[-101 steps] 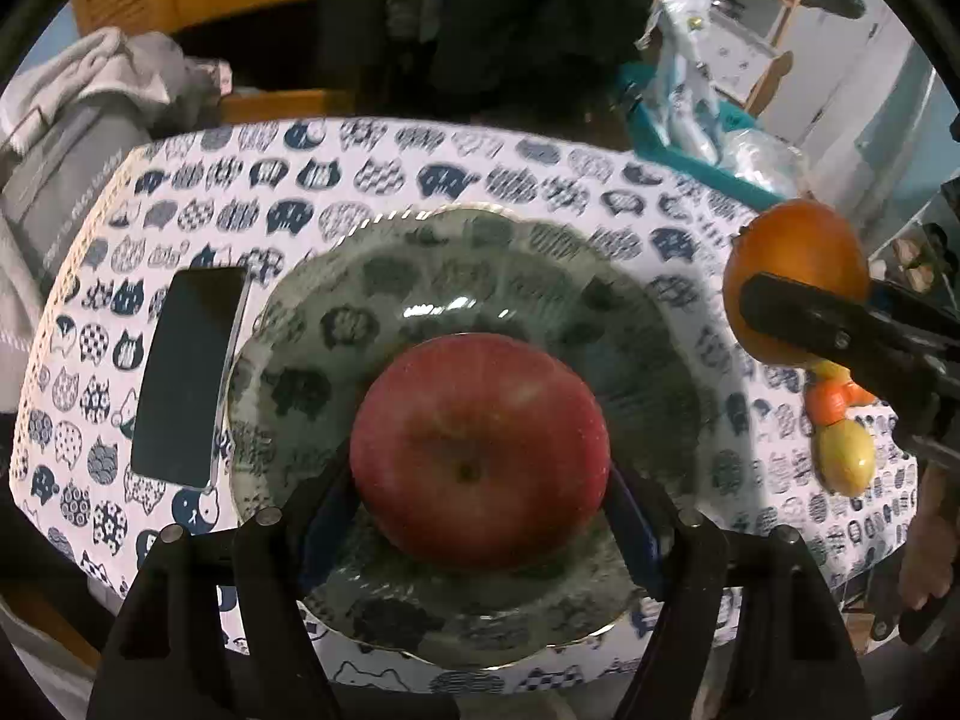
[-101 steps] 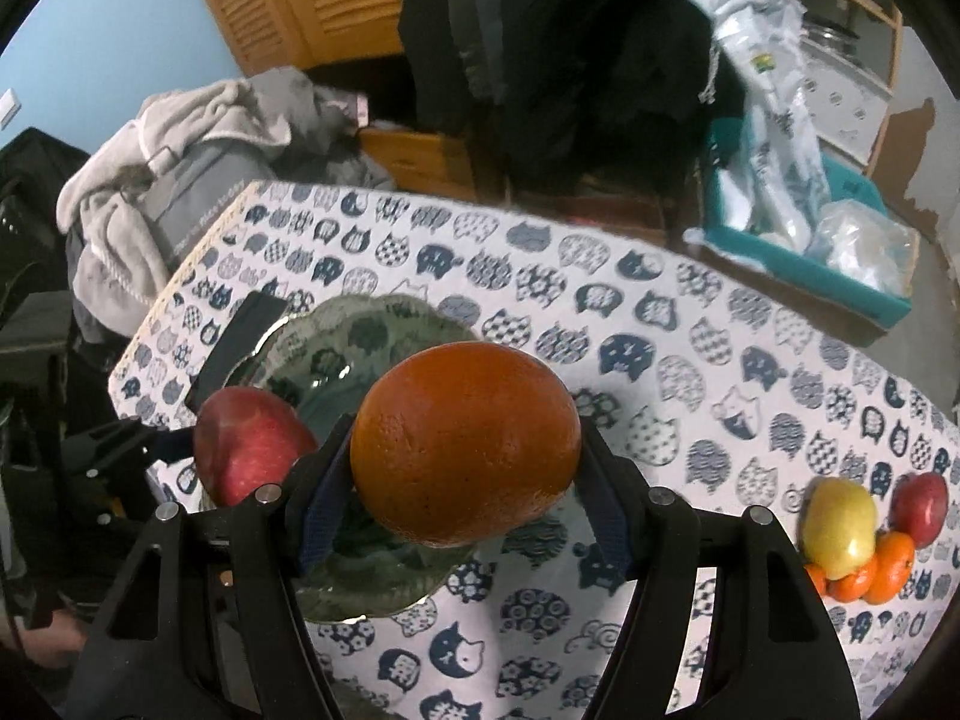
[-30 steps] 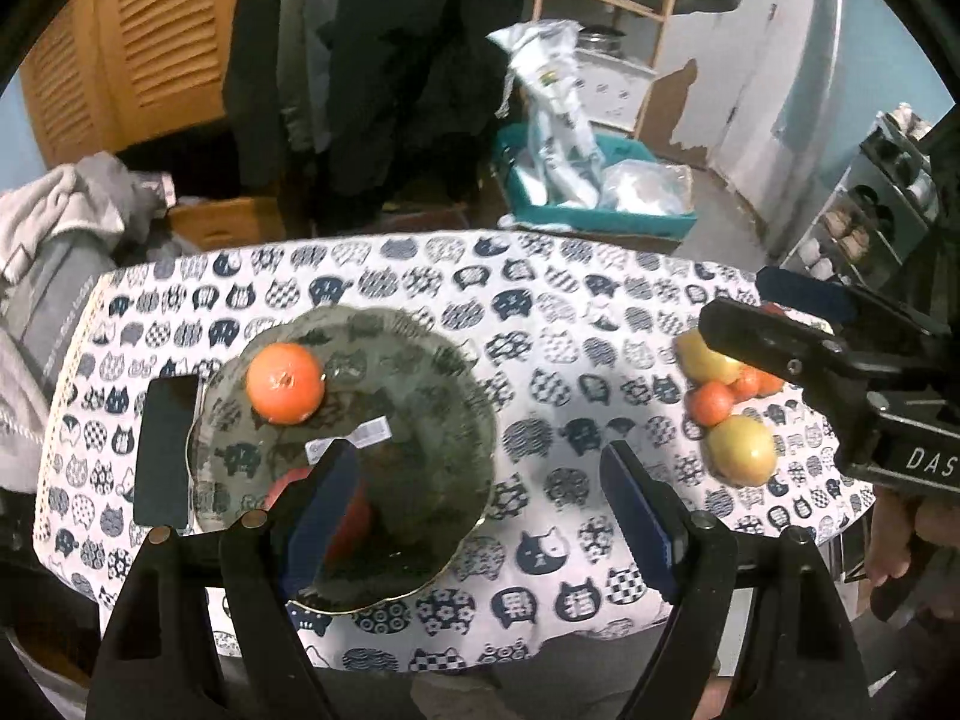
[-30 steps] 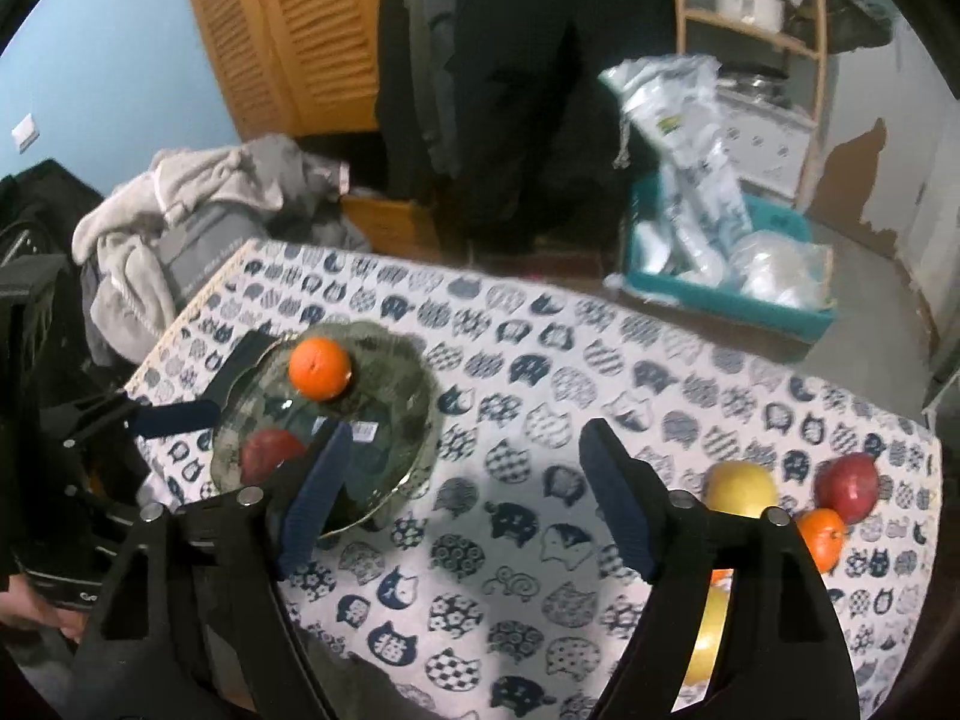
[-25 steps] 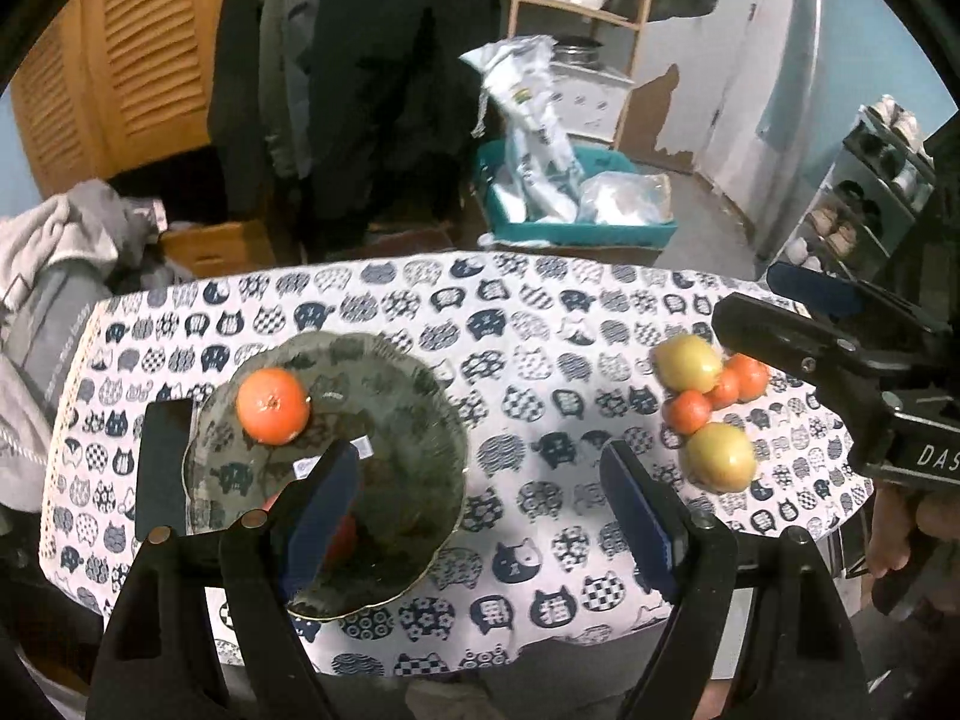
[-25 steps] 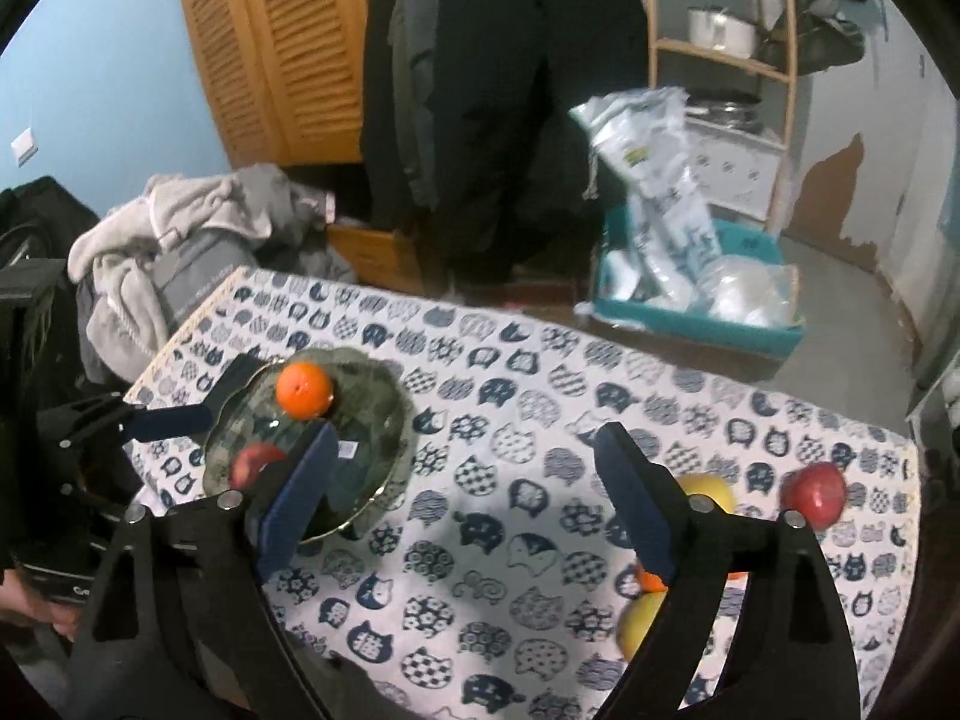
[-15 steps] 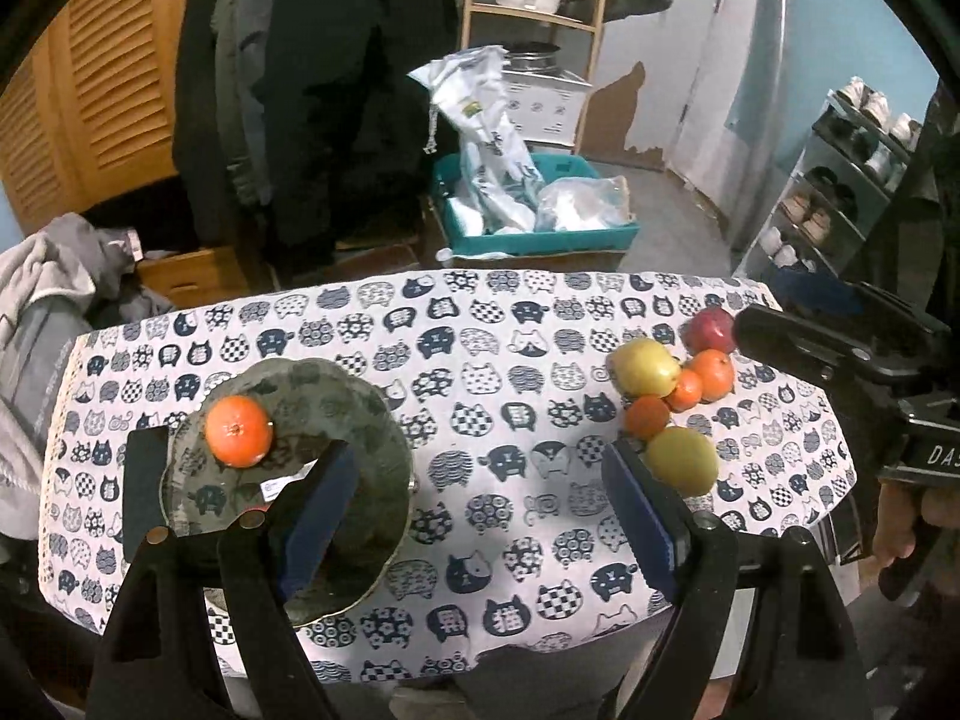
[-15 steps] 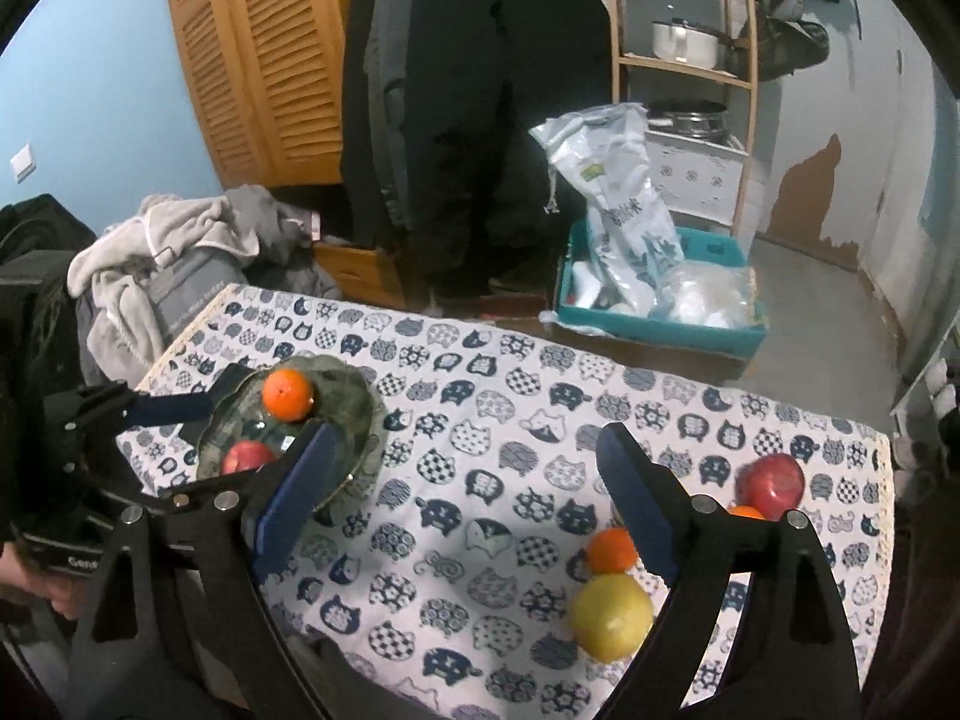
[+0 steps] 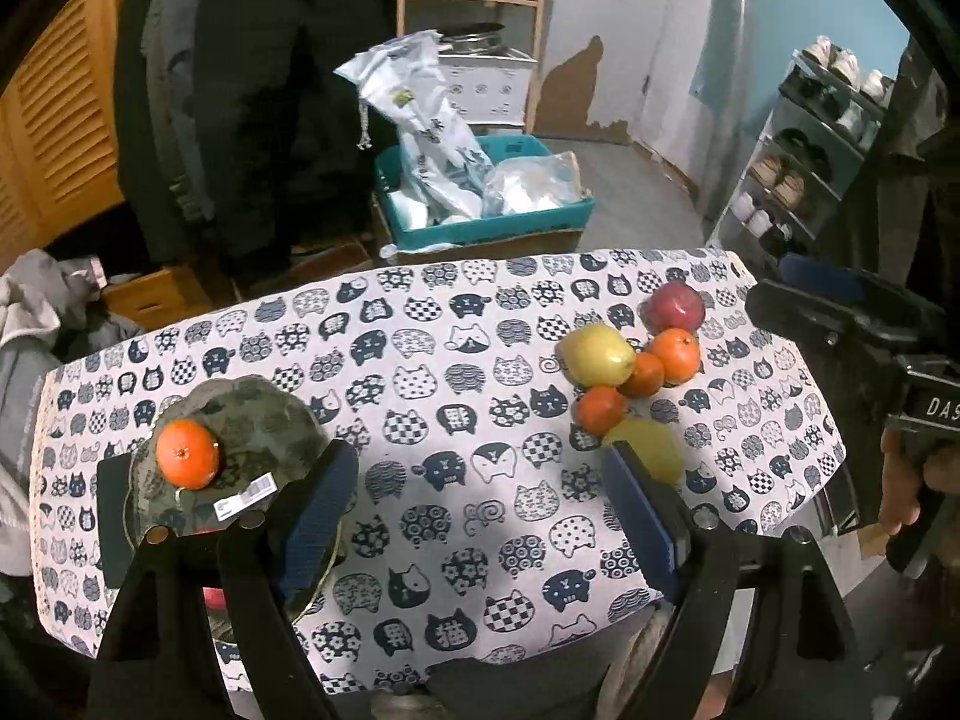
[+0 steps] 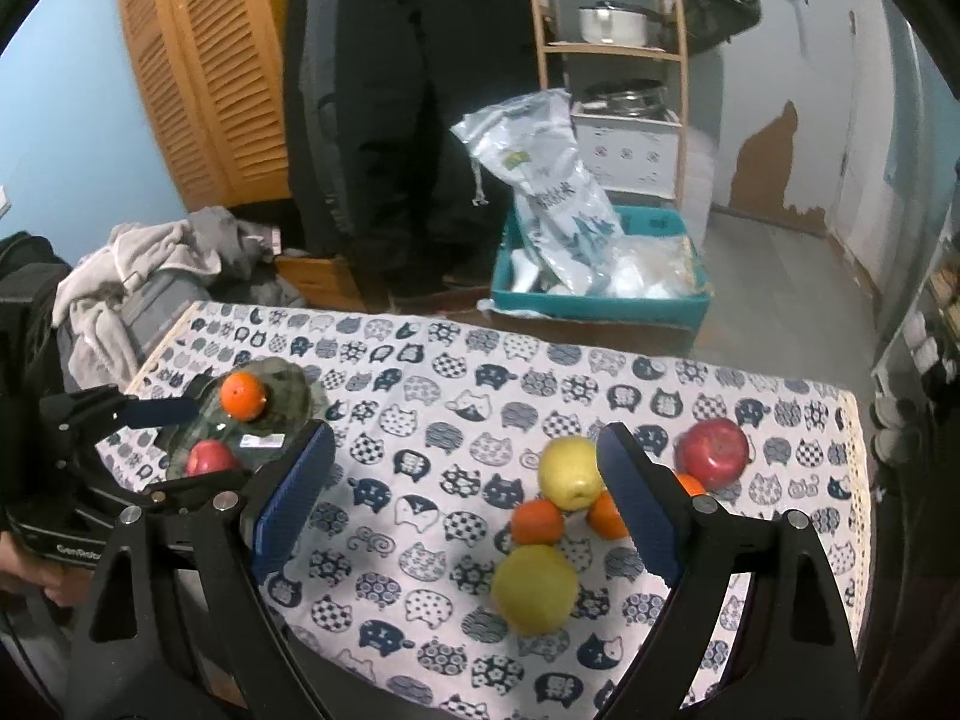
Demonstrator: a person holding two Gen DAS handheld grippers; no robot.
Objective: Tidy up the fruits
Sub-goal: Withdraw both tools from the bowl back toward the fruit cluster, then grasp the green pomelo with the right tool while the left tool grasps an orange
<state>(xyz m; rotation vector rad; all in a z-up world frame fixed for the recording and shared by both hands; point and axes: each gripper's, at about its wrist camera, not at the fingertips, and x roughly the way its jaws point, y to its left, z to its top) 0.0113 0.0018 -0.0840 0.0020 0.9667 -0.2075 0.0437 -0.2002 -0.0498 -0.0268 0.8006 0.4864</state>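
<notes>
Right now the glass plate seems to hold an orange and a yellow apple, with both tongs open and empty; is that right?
Not quite: beside the orange on the glass plate lies a red apple, not a yellow one, as the right wrist view shows. Both tongs, left and right, are open and empty.

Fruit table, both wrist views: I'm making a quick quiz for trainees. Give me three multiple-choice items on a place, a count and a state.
1. Where does the glass bowl sit?
A. table's left end
B. table's right end
C. floor

2. How many fruits lie in the bowl?
A. none
B. two
C. five

3. How are both grippers?
A. open, empty
B. shut on fruit
C. one holding an apple

Key: A, it lies left of the loose fruit pile; B, an orange and a red apple; A, left gripper and right gripper show spread, empty jaws.
</notes>
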